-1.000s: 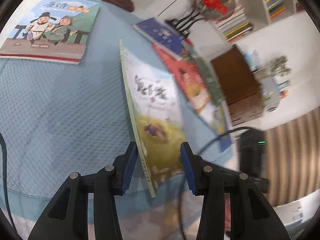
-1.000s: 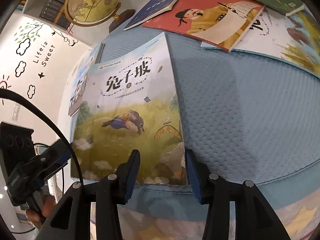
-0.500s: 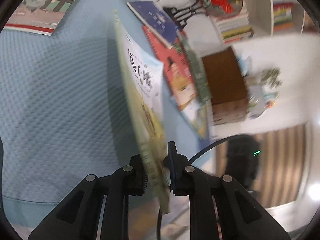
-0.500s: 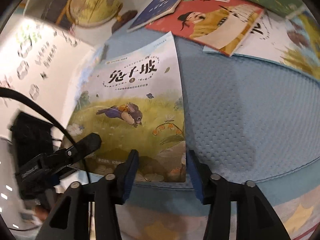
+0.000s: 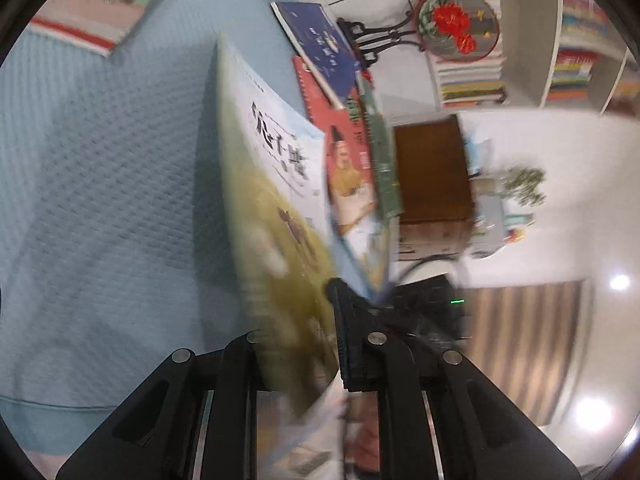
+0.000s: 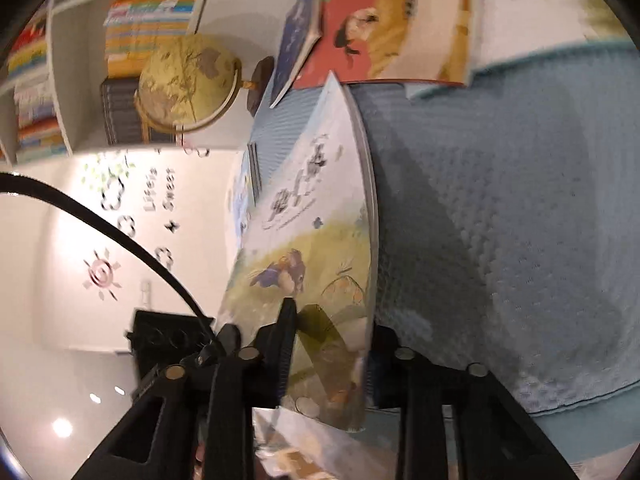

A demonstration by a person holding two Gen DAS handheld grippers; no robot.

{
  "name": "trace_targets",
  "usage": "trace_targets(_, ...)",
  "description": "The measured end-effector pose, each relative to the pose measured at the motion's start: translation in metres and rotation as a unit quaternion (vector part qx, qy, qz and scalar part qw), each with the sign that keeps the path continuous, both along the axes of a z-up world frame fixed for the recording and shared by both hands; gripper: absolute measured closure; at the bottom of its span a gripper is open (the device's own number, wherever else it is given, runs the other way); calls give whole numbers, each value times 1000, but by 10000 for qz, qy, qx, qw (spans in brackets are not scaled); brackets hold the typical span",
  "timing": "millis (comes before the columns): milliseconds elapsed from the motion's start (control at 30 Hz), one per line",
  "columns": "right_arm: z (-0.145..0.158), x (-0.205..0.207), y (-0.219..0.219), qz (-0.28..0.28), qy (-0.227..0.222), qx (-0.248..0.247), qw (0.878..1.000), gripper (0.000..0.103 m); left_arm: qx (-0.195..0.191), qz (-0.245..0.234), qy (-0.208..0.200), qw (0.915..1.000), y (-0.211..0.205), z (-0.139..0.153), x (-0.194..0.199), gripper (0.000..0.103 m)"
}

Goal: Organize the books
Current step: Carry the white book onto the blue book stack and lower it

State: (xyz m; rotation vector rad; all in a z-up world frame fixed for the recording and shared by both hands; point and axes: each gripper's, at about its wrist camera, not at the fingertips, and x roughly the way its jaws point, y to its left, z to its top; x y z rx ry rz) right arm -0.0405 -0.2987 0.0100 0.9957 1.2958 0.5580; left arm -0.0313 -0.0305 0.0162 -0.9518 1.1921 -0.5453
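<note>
While the left wrist view looks down its fingers, the left gripper [image 5: 316,344] is squeezed shut on the bottom edge of the rabbit book [image 5: 276,200]. That book stands up on its edge, above the blue cloth [image 5: 100,200]. Four more books can be counted lying flat on the cloth: one with a red stripe [image 5: 108,12] far off in the corner, and a dark blue book [image 5: 320,44], a red book [image 5: 344,160] and a green book [image 5: 380,152] piled close together. Under those last three a light cover edge peeks out, maybe one more book.

From the right wrist view, the right gripper [image 6: 328,360] also pinches the same rabbit book [image 6: 312,240] at its bottom edge, jaws closed tight on it. One globe [image 6: 188,84] sits behind. The dark blue book [image 6: 298,36], the red book [image 6: 384,28] and a pale book [image 6: 532,12] lie at the top.

I think the step is lifting one book with both grippers. Next, both hands must move together, or the thin book may bend or slip, and carry it to where the books get stacked.
</note>
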Motion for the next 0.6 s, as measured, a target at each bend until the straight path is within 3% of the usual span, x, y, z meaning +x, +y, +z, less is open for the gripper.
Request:
trace_targets(67, 13, 3, 10, 234, -238, -492, 9982, 81, 450, -165, -135, 9988, -4, 4, -2, 91)
trace_targets(167, 33, -1, 28, 681, -704, -1435, 9848, 81, 1366, -518, -529, 9879, -16, 17, -9, 90)
trace_targets(300, 63, -18, 63, 1363, -1528, -2746, 9395, 81, 1913, -778, -885, 9744, -21, 27, -20, 90)
trace_targets(467, 88, -32, 87, 1800, -2144, -3308, 9012, 81, 1900, -722, -1104, 9729, -9, 41, -24, 90)
trace_targets(600, 108, -36, 98, 2035, -2541, -3462, 8799, 81, 1712, -512, -1204, 9765, 10, 54, -24, 89)
